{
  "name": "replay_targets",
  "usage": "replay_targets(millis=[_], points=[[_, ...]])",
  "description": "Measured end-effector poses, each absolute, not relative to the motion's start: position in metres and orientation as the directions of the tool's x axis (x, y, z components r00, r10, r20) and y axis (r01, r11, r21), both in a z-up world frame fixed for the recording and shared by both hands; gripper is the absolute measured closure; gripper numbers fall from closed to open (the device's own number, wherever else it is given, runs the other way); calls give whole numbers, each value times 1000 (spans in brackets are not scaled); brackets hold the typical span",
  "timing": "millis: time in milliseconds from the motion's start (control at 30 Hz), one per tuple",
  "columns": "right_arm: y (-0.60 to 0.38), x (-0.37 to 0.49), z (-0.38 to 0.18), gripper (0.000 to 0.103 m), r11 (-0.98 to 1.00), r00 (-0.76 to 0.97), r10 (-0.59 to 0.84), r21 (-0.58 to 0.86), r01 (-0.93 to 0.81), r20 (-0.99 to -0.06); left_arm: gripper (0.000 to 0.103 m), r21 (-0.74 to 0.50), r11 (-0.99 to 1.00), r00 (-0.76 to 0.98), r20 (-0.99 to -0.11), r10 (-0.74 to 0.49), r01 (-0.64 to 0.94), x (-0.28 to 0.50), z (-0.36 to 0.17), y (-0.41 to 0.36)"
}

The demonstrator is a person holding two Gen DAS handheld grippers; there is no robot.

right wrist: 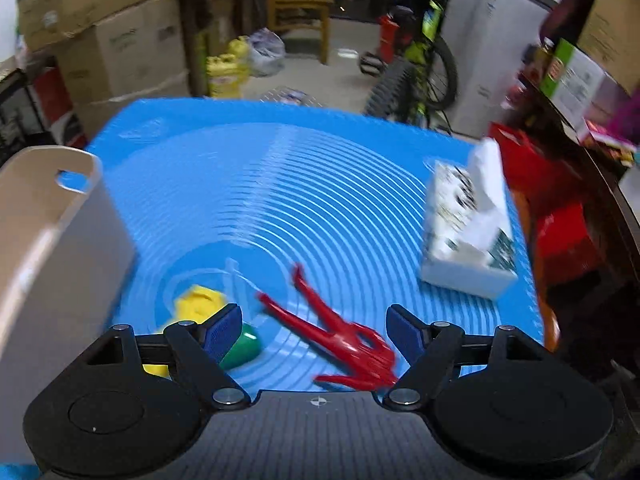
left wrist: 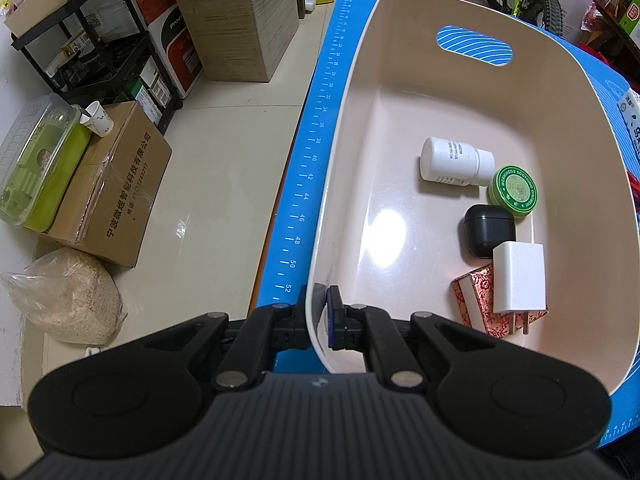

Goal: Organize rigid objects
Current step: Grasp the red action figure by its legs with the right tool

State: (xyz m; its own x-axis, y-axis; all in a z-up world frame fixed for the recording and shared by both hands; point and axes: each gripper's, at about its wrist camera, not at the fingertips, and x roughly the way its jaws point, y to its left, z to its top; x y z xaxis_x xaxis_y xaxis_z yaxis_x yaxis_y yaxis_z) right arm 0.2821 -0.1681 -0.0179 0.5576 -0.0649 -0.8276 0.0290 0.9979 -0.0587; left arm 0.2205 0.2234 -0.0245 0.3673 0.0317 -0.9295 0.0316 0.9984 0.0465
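Note:
A cream plastic basket [left wrist: 600, 184] stands on the blue mat [left wrist: 316, 128]. My left gripper [left wrist: 320, 320] is shut on the basket's near rim. Inside lie a white bottle [left wrist: 454, 160], a green round tin [left wrist: 517, 192], a black earbud case [left wrist: 488, 230], a white charger plug [left wrist: 519, 278] and a red patterned box [left wrist: 474, 300]. In the right wrist view my right gripper [right wrist: 314, 330] is open above the mat [right wrist: 320, 184], nothing between its pads. A red clamp [right wrist: 340, 332] lies just ahead of it. A yellow and green toy [right wrist: 204, 308] sits by the left fingertip [right wrist: 222, 330].
A tissue box [right wrist: 468, 236] stands at the mat's right edge, and the basket [right wrist: 48, 240] fills the left of that view. Cardboard boxes [left wrist: 236, 20], a black shelf [left wrist: 88, 40] and a bicycle [right wrist: 420, 64] surround the table. A sack of grain [left wrist: 68, 296] lies on the floor.

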Motion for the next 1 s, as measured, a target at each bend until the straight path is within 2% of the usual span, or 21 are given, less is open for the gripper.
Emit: replay_targets(millis=[333, 767, 1000], points=[[-207, 294, -69, 20, 997, 480, -73, -51, 58, -874, 94, 48, 998, 367, -930, 32, 34, 220, -24, 226], [-200, 310, -93, 21, 998, 461, -48, -23, 62, -886, 94, 49, 998, 366, -930, 34, 33, 219, -23, 225], [-196, 298, -92, 44, 999, 491, -11, 7, 34, -871, 94, 51, 998, 367, -929, 35, 32, 219, -23, 225]])
